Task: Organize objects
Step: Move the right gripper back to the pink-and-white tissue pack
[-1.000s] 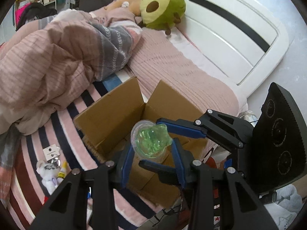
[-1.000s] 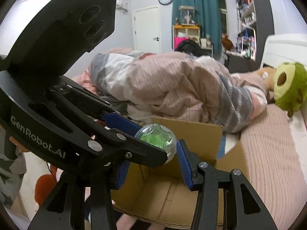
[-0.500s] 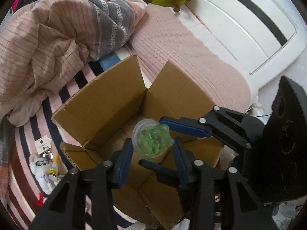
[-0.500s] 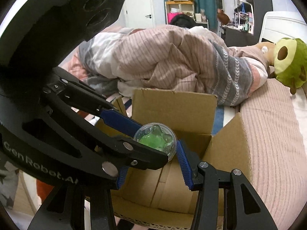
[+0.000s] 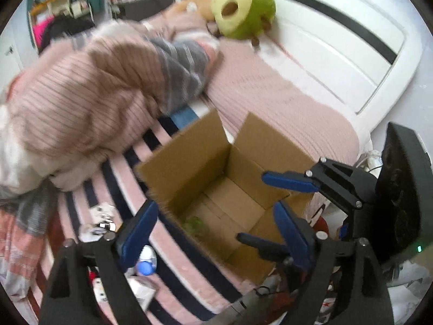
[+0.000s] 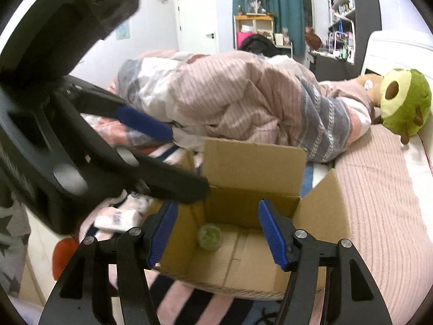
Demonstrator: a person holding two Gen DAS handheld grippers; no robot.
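Observation:
An open cardboard box (image 5: 189,157) (image 6: 254,162) stands on the striped bed. A clear round capsule with green contents (image 6: 209,236) lies on the box floor; in the left wrist view it shows as a green blur (image 5: 193,223). My left gripper (image 5: 213,230) is open and empty above the box's near-left edge. My right gripper (image 6: 216,230) is open and empty over the box's front. The right gripper's blue fingers (image 5: 289,182) reach in from the right in the left wrist view. The left gripper's body (image 6: 81,140) fills the left of the right wrist view.
A rumpled pink and grey duvet (image 5: 89,92) lies behind the box. A green avocado plush (image 5: 240,12) (image 6: 406,103) rests by the white headboard (image 5: 338,40). Small items lie on the bed left of the box, among them a blue-capped bottle (image 5: 146,262) and white packets (image 6: 116,216).
Both grippers held the green capsule over the box. Both have opened, and the capsule has dropped to the box floor. The left gripper has pulled back to the left.

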